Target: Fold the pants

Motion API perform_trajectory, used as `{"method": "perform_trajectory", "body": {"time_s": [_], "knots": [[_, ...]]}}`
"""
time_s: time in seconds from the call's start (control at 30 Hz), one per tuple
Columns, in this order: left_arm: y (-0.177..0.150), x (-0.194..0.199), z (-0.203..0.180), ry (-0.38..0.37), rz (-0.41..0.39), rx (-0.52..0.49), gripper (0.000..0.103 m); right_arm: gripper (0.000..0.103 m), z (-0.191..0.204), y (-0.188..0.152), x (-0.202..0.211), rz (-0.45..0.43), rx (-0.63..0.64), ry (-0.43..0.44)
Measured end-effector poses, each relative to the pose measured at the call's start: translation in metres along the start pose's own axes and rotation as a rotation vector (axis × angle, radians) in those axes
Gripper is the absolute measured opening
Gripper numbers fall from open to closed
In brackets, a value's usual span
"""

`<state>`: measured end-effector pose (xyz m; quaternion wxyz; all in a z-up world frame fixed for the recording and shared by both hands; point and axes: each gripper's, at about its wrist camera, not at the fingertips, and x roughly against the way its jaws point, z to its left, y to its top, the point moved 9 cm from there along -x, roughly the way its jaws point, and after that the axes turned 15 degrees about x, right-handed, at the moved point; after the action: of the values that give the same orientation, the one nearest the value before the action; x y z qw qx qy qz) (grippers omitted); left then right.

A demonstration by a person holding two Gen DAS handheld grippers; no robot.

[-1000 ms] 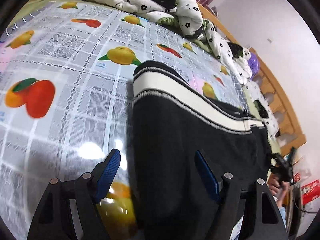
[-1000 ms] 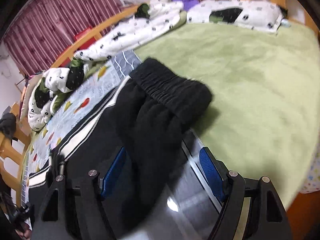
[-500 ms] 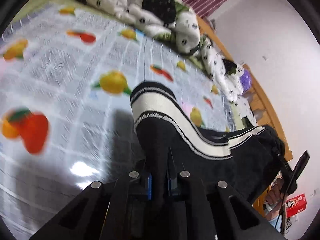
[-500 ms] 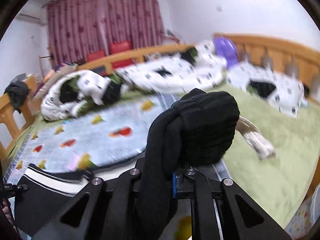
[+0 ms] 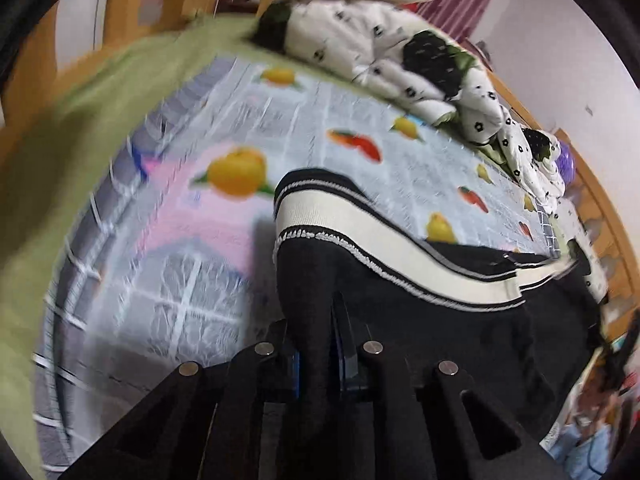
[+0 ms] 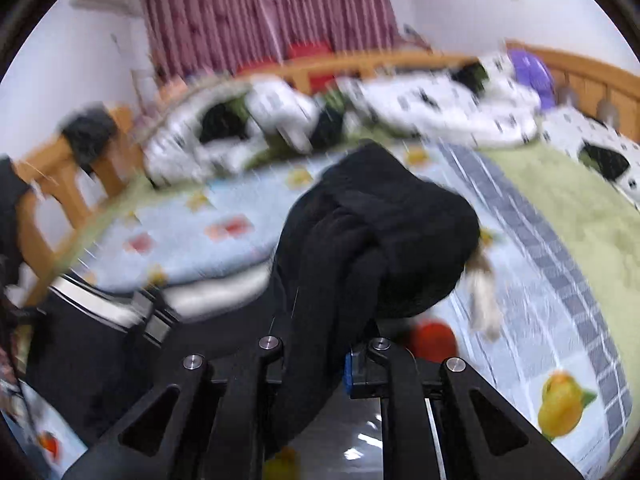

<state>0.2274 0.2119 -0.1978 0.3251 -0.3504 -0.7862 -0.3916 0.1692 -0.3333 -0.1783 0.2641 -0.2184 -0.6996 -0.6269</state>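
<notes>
The black pants (image 5: 460, 340) with a cream side stripe lie partly lifted over the fruit-print mat (image 5: 192, 272). My left gripper (image 5: 318, 344) pinches the hem end of a leg; its jaws are opening slightly, with the cloth still pressed between the pads. In the right wrist view my right gripper (image 6: 316, 356) is shut on a bunch of the black pants (image 6: 380, 220) at the waistband, held above the mat (image 6: 200, 240). A pale drawstring (image 6: 484, 300) dangles from the bunch. Both views are motion-blurred.
A green blanket (image 6: 580, 208) covers the bed around the mat. A white quilt with black flowers (image 5: 380, 52) is piled along the far side. Wooden bed rails (image 6: 60, 168) ring the bed, and red curtains (image 6: 260, 12) hang behind.
Both grippers were open over the flat pants a second ago. They have shut on the cloth, lifted it, and carried it across the mat, the right wrist rolling as it went.
</notes>
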Motion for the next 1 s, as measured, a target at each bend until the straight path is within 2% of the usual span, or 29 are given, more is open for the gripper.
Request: {"method": "perform_trajectory", "body": {"time_s": [0.03,0.1,0.17,0.2,0.23,0.27,0.4,0.5,0.6,0.77,0.83,0.93,1.0], "knots": [[-0.003,-0.006,0.008,0.012,0.013,0.022,0.027,0.014,-0.009,-0.016,-0.015,0.064,-0.008,-0.018],[-0.009,-0.012,0.017,0.049,0.02,0.033,0.033,0.018,-0.021,-0.046,-0.032,0.181,-0.056,0.005],[-0.014,-0.009,0.022,0.098,-0.005,0.013,0.039,0.023,-0.025,-0.068,-0.036,0.257,-0.079,0.045],[-0.016,-0.005,0.022,0.114,-0.022,-0.008,0.047,0.035,-0.026,-0.071,-0.029,0.261,-0.067,0.028],[-0.02,0.002,0.022,0.123,-0.041,-0.033,0.061,0.047,-0.03,-0.072,-0.018,0.264,-0.031,-0.034],[-0.024,0.01,0.022,0.121,-0.06,-0.055,0.066,0.049,-0.031,-0.072,-0.007,0.262,0.006,-0.081],[-0.045,0.039,0.021,0.098,-0.095,-0.128,0.068,0.049,-0.02,-0.07,0.031,0.247,0.029,-0.094],[-0.073,0.063,0.012,0.044,-0.1,-0.224,0.068,0.049,0.011,-0.056,0.043,0.202,0.029,-0.025],[-0.105,0.082,0.014,0.035,-0.1,-0.33,0.069,0.049,0.062,-0.039,0.046,0.158,0.042,0.084],[-0.138,0.089,0.037,0.132,-0.098,-0.412,0.069,0.049,0.154,-0.026,0.038,0.143,0.109,0.208],[-0.138,0.083,0.044,0.154,-0.094,-0.388,0.069,0.049,0.176,-0.025,0.036,0.136,0.118,0.241],[-0.138,0.076,0.047,0.195,-0.108,-0.414,0.069,0.049,0.199,-0.028,0.033,0.143,0.127,0.258],[-0.135,0.078,0.044,0.179,-0.134,-0.4,0.069,0.049,0.206,-0.031,0.032,0.15,0.111,0.271]]}}
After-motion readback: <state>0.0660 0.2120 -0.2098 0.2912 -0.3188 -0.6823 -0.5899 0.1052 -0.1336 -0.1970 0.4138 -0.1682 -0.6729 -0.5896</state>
